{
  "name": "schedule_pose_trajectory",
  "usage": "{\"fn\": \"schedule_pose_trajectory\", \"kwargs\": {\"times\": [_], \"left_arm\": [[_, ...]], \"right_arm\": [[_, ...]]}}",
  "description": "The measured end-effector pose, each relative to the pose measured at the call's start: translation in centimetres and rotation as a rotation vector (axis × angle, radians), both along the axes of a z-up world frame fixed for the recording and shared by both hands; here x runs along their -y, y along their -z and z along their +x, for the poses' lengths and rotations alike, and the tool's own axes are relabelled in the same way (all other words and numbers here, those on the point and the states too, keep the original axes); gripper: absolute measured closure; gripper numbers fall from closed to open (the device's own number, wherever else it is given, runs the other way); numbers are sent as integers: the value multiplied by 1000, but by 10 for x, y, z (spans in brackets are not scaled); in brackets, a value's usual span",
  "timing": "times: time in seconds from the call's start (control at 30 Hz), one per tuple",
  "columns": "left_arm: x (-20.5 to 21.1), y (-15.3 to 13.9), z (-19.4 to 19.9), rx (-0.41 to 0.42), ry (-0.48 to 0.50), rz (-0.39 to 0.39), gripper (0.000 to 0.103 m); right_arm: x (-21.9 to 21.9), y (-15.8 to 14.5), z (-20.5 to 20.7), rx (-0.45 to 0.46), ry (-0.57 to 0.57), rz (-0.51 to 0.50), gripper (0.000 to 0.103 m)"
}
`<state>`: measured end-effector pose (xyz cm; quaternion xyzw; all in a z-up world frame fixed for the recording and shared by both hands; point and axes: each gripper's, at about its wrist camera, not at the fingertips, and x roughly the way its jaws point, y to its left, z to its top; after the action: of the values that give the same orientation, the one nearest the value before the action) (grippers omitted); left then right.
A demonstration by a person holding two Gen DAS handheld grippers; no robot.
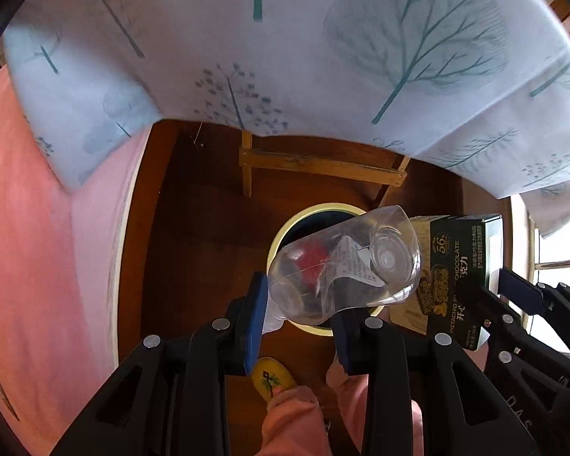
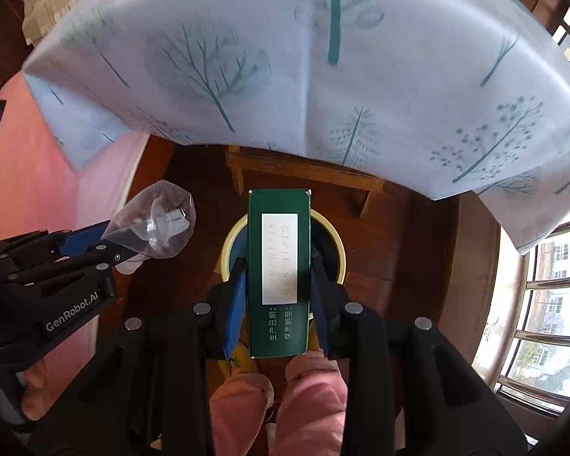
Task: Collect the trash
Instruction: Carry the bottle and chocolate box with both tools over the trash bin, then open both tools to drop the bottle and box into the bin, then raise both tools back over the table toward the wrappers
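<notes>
In the left wrist view, my left gripper [image 1: 300, 300] is shut on a crushed clear plastic bottle [image 1: 345, 262] with a red label. It hangs right over a round bin with a cream rim [image 1: 281, 235] on the wooden floor. To its right, my right gripper [image 1: 490, 285] holds a dark green chocolate box [image 1: 459, 266]. In the right wrist view, my right gripper [image 2: 278, 266] is shut on the sides of the green box [image 2: 279, 235], which covers the middle of the bin [image 2: 228, 243] below. My left gripper [image 2: 121, 239] with the bottle [image 2: 159, 224] is at the left.
A table under a white tree-print cloth [image 1: 323, 57] overhangs the far side, with a wooden frame [image 1: 315, 163] beneath it. Pink bedding [image 1: 38, 228] lies at the left, a window [image 2: 543, 304] at the right. A person's pink trouser legs [image 2: 277, 399] and a yellow slipper [image 1: 271, 376] are below.
</notes>
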<state>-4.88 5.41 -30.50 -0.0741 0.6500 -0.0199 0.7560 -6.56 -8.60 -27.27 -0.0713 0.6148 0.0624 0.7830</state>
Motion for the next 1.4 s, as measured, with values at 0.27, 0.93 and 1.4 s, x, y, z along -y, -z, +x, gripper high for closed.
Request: {"fn": "schedule_pose_trajectory", "kwargs": {"times": [0.27,0.93,1.4], "left_arm": [[29,102,1,-26,12,26,72],[17,119,11,-6,-22,-9,17],[-1,-29,-13,77,-15,-7,17]], "right_arm": [[10,119,5,-54,-17,-41,75],[50,154,27,-72,95,37,56],[38,30,10,-30,120,30,56]]}}
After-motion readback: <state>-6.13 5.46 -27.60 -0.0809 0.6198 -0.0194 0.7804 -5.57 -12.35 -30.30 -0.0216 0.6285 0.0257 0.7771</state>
